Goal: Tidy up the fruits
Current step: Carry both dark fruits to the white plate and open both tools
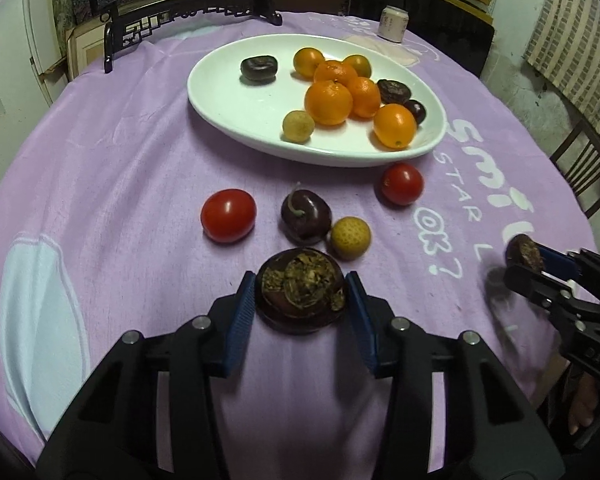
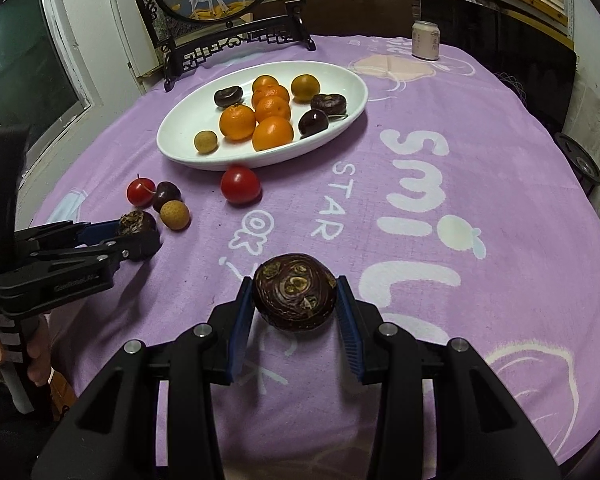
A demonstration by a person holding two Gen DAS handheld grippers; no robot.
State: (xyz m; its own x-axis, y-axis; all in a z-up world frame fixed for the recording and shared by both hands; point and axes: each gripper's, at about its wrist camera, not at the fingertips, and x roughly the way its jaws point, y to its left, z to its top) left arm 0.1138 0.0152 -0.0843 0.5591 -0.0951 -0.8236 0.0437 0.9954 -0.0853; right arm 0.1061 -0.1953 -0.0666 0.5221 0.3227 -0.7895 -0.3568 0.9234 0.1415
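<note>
Left fingers (image 1: 300,300) pinch a dark chestnut (image 1: 300,294) on the counter (image 1: 120,160) — right fingers (image 2: 294,300) pinch another chestnut (image 2: 294,292), lifted.

Left gripper (image 1: 301,295): matte black plastic body, two angular arms with triangular cut-outs; blue ribbed pads inside the fingers (image 1: 241,312); silver round screw heads on the knuckles; from the right wrist view small embossed lettering on its side, unreadable, and a pale grey handle with darker bands, possibly tape. Right gripper (image 2: 295,298): same black build, blue ribbed pads, four silver screws; white characters on its side in the left view.
</note>
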